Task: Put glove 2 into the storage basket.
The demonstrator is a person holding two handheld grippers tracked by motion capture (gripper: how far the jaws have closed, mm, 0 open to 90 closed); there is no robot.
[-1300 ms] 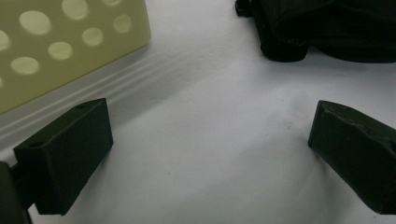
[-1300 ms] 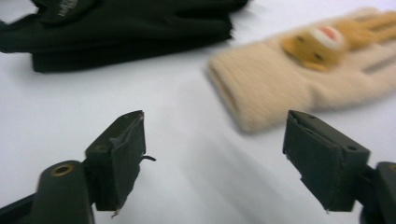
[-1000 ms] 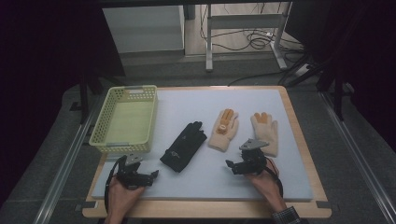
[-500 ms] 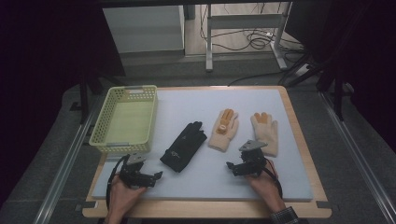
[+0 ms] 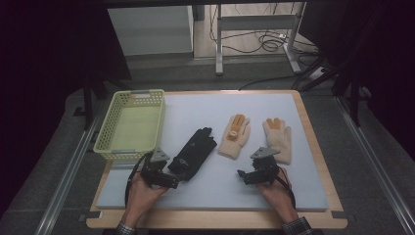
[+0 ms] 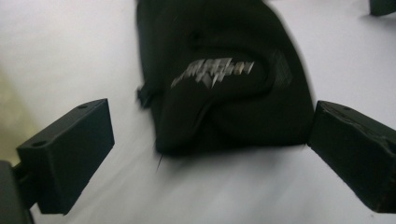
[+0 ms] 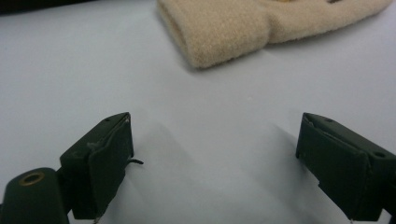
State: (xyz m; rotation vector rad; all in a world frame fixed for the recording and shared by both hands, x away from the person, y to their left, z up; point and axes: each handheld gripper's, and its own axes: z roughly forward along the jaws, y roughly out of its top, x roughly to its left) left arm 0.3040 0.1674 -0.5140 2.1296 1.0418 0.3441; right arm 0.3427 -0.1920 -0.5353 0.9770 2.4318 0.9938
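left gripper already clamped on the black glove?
No. The left gripper is open, its jaws wide apart either side of the black fabric glove's cuff.

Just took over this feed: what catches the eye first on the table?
Three gloves lie in a row on the pale mat: a black glove left of two cream gloves. The open left gripper points at the black glove's cuff, and a yellow-green basket sits at the mat's left edge.

Yellow mesh basket [image 5: 131,126] at the table's [image 5: 313,147] left, two cream knit gloves side by side, one [image 5: 235,136] with orange palm, other [image 5: 278,138] further right
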